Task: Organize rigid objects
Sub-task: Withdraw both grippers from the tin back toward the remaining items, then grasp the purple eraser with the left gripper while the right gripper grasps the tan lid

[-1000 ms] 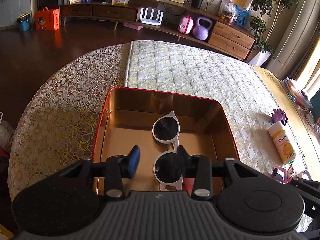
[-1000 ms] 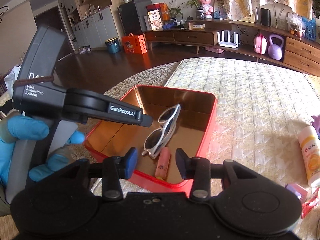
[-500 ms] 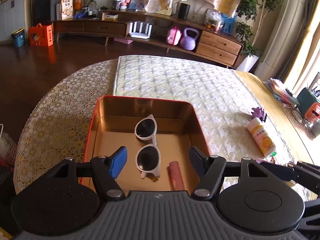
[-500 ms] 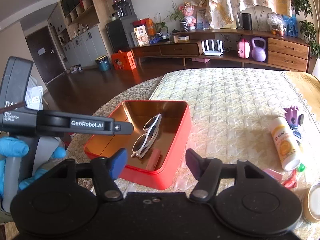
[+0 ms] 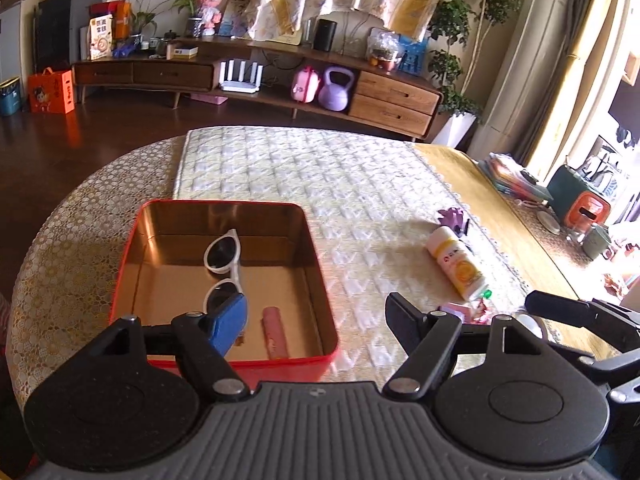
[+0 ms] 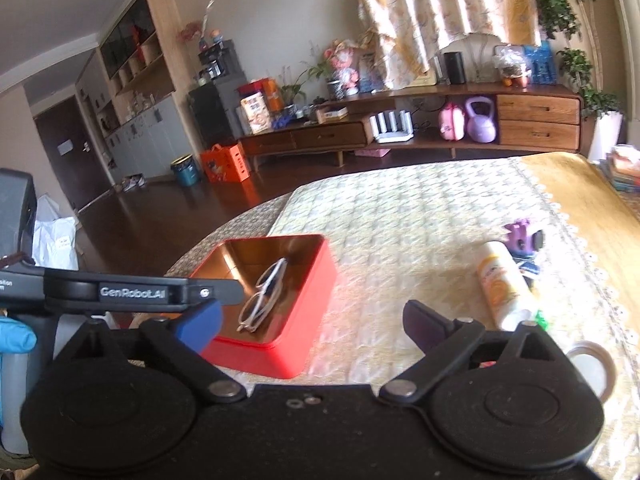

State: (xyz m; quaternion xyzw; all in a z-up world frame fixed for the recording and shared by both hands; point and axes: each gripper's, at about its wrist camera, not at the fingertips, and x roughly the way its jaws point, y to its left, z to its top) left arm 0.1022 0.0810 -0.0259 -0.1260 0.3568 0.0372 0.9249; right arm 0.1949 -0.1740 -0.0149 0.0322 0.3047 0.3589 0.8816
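A red tin box (image 5: 124, 256) with a gold inside sits on the table; it also shows in the right wrist view (image 6: 316, 280). In it lie white sunglasses (image 5: 236, 256) (image 6: 266, 296) and a pink tube (image 5: 275, 334). My left gripper (image 5: 316, 324) is open and empty, above the box's near right corner. My right gripper (image 6: 312, 324) is open and empty, raised to the right of the box. A white and orange bottle (image 5: 456, 264) (image 6: 504, 284) lies on the cloth to the right.
A purple toy (image 5: 454, 218) (image 6: 522, 236) lies behind the bottle. A tape roll (image 6: 592, 364) and small pink items (image 5: 460, 314) lie near the right front. Books (image 5: 516, 176) and a green and orange box (image 5: 580, 200) sit at the table's far right.
Both grippers opened wide and pulled back up and to the right, away from the box. The left gripper let go of the sunglasses, which now lie in the box.
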